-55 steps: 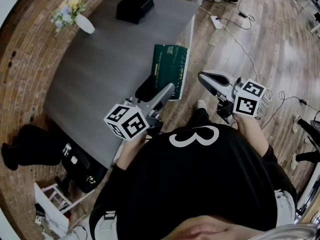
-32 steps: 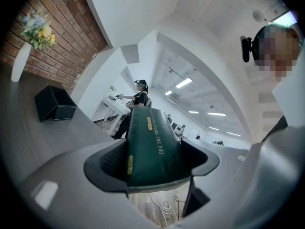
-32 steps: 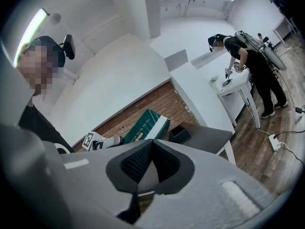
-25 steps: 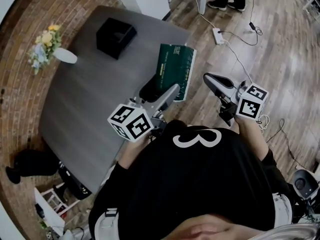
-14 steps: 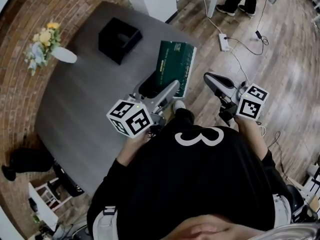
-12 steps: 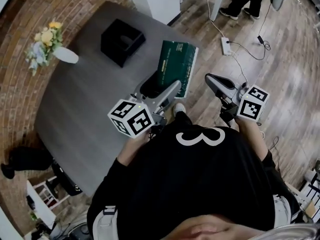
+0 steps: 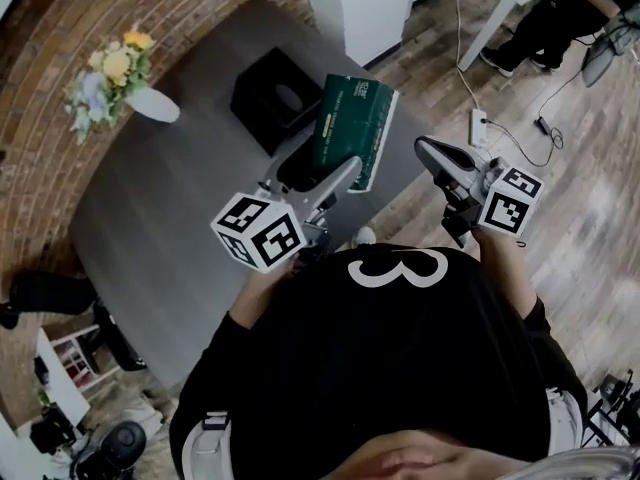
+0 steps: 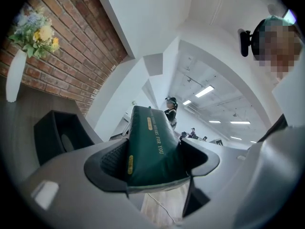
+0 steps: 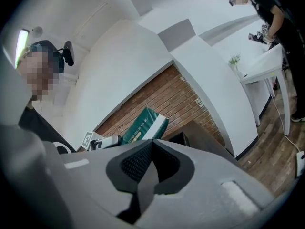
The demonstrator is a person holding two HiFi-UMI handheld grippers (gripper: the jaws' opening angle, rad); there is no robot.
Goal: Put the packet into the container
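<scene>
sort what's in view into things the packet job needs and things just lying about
Job: green packet, clamped in the left gripper; black container on the grey table.
Lying about: flower vase; power strip on the floor; right gripper, shut and empty.

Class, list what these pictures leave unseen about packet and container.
Lower end of the packet: head view, covered by the left hand-held gripper.
Right edge of the container: head view, behind the packet.
Inside of the container: left gripper view, too dark.
Small print on the packet: head view, too small.
</scene>
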